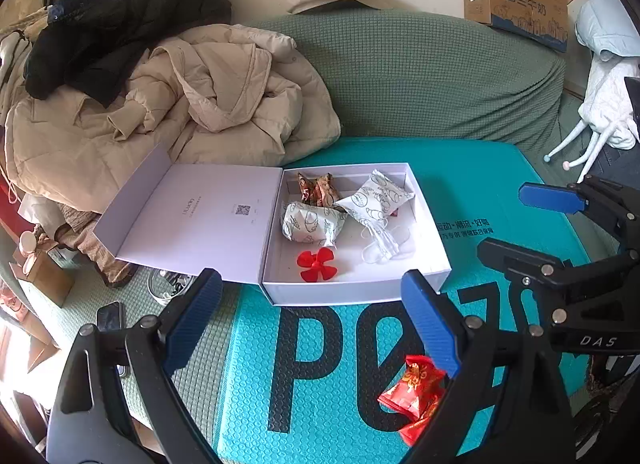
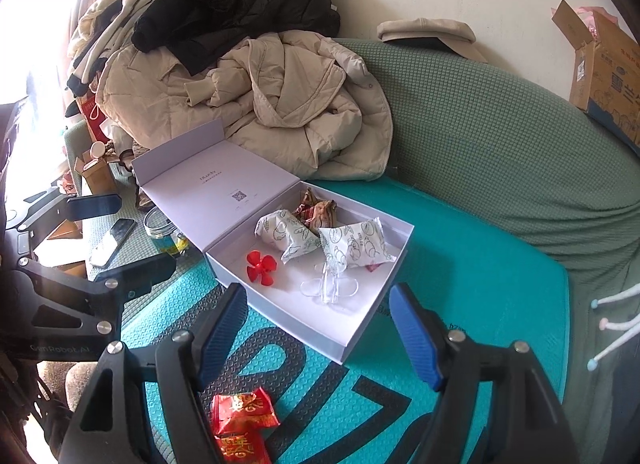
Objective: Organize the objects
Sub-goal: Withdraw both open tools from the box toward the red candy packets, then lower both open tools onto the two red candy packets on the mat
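Currently the left gripper [image 1: 312, 328], black-framed with blue ribbed pads, has its fingers spread wide; nothing lies between the pads and they touch nothing. The right gripper [image 2: 318, 330], of the same build, also stands with its fingers apart and empty.

Both grippers hover above a teal textured foam mat [image 1: 480, 184] with large black lettering, laid on a green sofa [image 1: 420, 76].

The white rectangular cardboard box [image 1: 356, 292] rests on the mat just beyond the fingertips, its hinged lid [image 1: 200, 216] folded flat open to the left. Inside it lie:
- two white printed snack packets [image 1: 312, 224], touching each other;
- a brown crinkled wrapper [image 1: 318, 188] at the far wall;
- a red plastic propeller [image 1: 318, 264] near the front wall;
- a clear plastic piece with loops [image 2: 330, 288] beside the propeller.

Red foil candy packets with gold print [image 1: 414, 396] lie on the mat outside the box, near the camera, below the left gripper's right-hand finger [image 1: 430, 328].

A beige quilted coat [image 1: 180, 104] is heaped behind the lid.
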{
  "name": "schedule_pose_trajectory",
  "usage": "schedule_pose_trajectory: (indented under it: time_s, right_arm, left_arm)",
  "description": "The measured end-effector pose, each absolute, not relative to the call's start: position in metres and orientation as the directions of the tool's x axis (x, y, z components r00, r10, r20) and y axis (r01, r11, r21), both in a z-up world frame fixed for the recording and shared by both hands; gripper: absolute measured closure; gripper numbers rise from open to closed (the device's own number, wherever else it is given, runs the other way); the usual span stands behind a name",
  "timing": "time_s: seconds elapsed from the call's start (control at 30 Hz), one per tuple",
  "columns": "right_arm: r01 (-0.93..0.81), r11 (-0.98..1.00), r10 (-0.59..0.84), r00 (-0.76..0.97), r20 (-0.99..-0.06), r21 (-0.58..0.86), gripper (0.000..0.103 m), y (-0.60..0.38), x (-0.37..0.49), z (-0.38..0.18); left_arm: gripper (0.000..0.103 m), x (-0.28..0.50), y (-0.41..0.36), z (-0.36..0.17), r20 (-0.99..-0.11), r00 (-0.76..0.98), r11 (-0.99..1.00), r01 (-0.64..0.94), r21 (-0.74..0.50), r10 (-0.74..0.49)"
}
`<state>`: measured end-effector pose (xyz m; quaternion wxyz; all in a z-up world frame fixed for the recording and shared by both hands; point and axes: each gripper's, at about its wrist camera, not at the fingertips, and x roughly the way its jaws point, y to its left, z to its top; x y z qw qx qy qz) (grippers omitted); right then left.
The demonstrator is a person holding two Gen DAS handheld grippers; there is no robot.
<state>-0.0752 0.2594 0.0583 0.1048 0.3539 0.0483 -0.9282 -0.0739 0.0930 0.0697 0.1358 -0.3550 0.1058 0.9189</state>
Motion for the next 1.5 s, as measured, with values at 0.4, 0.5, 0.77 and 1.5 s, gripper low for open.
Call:
schedule_pose_trajectory:
  time_s: [0.4, 0.5, 0.77, 1.5]
  right_arm:
    - [0.252, -0.968, -0.184, -0.691, -0.699, 0.006, 0.028, 0.245, -0.046, 0.028]
    - [0.258, -0.966, -0.195, -0.677, -0.710, 0.020, 0.028, 0.243, -0.040, 0.019]
    - [0.292, -0.955, -0.234, -0.638, -0.733, 0.050, 0.028, 0.239, -0.022, -0.006]
    - [0.343, -0.932, -0.296, -0.518, -0.802, 0.122, 0.028, 0.226, 0.007, -0.073]
  left_arm:
    - [0.012, -0.049, 0.091, 0.037, -0.726, -0.664, -0.929, -0.356, 0.100, 0.177]
    - [0.012, -0.043, 0.091, 0.028, -0.739, -0.651, -0.928, -0.360, 0.099, 0.174]
    - [0.012, -0.032, 0.092, 0.001, -0.776, -0.605, -0.925, -0.372, 0.079, 0.177]
    - [0.012, -0.014, 0.087, -0.065, -0.853, -0.485, -0.915, -0.404, 0.023, 0.193]
